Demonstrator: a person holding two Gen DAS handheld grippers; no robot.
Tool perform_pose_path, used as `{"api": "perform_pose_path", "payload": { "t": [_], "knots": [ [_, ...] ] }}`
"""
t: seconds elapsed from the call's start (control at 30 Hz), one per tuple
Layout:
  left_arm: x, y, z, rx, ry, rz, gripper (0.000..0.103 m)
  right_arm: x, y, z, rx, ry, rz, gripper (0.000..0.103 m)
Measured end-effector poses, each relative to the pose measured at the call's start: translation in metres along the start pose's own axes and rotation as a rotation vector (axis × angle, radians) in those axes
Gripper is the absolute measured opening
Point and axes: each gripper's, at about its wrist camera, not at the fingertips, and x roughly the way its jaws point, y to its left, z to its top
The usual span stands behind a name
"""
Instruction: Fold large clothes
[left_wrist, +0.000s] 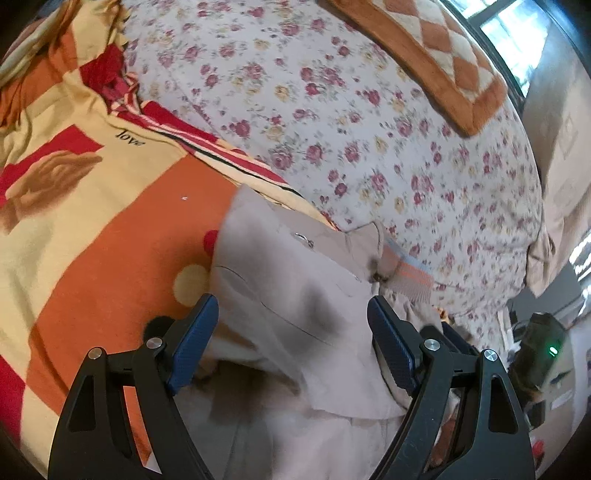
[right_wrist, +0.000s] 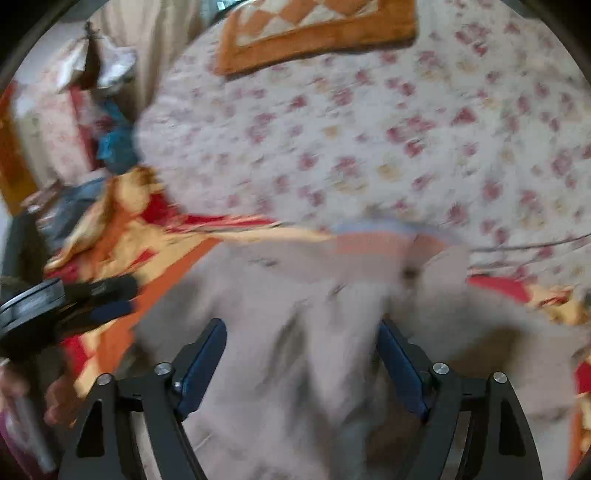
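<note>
A beige jacket (left_wrist: 280, 266) lies crumpled on the bed, with a metal snap (left_wrist: 304, 238) and a striped inner collar band (left_wrist: 410, 273) showing. My left gripper (left_wrist: 291, 300) hovers over it, open, its blue pads wide apart with cloth below them but not pinched. The right wrist view is blurred by motion. There the same jacket (right_wrist: 258, 295) fills the lower half, and my right gripper (right_wrist: 302, 325) is open above it, holding nothing. The left gripper's blue-padded finger (right_wrist: 110, 312) shows at the left edge.
The jacket rests on an orange, red and cream blanket (left_wrist: 92, 221), next to a white floral quilt (left_wrist: 332, 129). An orange checked cushion (left_wrist: 443, 55) lies at the far end. A dark device with a green light (left_wrist: 546, 347) sits off the bed's right side.
</note>
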Motion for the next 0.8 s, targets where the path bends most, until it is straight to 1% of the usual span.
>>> {"api": "perform_pose_path", "payload": {
  "t": [0.03, 0.07, 0.1, 0.17, 0.2, 0.23, 0.27, 0.3, 0.33, 0.37, 0.43, 0.47, 0.57, 0.6, 0.7, 0.77, 0.8],
  "knots": [
    [0.000, 0.001, 0.002, -0.009, 0.002, -0.003, 0.083, 0.005, -0.006, 0.004, 0.036, 0.016, -0.052, 0.081],
    [0.001, 0.002, 0.003, -0.014, 0.003, -0.003, 0.083, 0.010, -0.010, 0.007, 0.068, 0.030, -0.062, 0.081],
    [0.001, 0.001, 0.004, -0.011, -0.001, 0.000, 0.083, 0.019, -0.019, 0.007, 0.123, 0.051, -0.060, 0.081],
    [0.001, 0.000, 0.006, 0.002, -0.008, 0.008, 0.083, 0.029, -0.027, 0.005, 0.181, 0.082, -0.003, 0.078],
    [0.000, 0.001, 0.007, 0.004, -0.010, 0.011, 0.083, 0.032, -0.025, 0.003, 0.201, 0.103, 0.074, 0.076],
    [0.000, 0.002, 0.007, -0.001, -0.010, 0.008, 0.083, 0.029, -0.015, 0.000, 0.201, 0.106, 0.197, 0.076],
    [0.000, 0.003, 0.007, -0.010, -0.004, -0.003, 0.083, 0.023, -0.005, -0.003, 0.183, 0.097, 0.294, 0.076],
    [0.000, 0.004, 0.007, -0.015, -0.001, -0.011, 0.083, 0.014, 0.010, -0.007, 0.136, 0.089, 0.388, 0.076],
    [-0.001, 0.004, 0.007, -0.021, 0.004, -0.025, 0.083, 0.003, 0.026, -0.013, 0.070, 0.090, 0.437, 0.076],
    [-0.001, 0.004, 0.007, -0.024, 0.005, -0.036, 0.083, -0.005, 0.038, -0.020, 0.012, 0.100, 0.449, 0.076],
    [-0.001, 0.001, 0.006, -0.024, 0.008, -0.065, 0.083, -0.017, 0.046, -0.035, -0.044, 0.117, 0.410, 0.076],
    [-0.001, -0.001, 0.005, -0.018, 0.012, -0.081, 0.083, -0.024, 0.043, -0.042, -0.044, 0.116, 0.393, 0.076],
    [0.000, -0.009, 0.000, 0.011, 0.031, -0.109, 0.084, -0.045, 0.015, -0.057, 0.033, 0.111, 0.349, 0.077],
    [0.000, -0.012, -0.002, 0.020, 0.038, -0.108, 0.084, -0.055, 0.000, -0.064, 0.074, 0.106, 0.342, 0.078],
    [0.009, -0.022, -0.008, 0.051, 0.071, -0.060, 0.084, -0.080, -0.032, -0.081, 0.148, 0.082, 0.302, 0.079],
    [0.018, -0.031, -0.011, 0.079, 0.097, -0.029, 0.084, -0.100, -0.052, -0.089, 0.170, 0.056, 0.239, 0.080],
    [0.023, -0.034, -0.013, 0.091, 0.107, -0.023, 0.084, -0.111, -0.063, -0.096, 0.183, 0.038, 0.185, 0.082]
  ]
}}
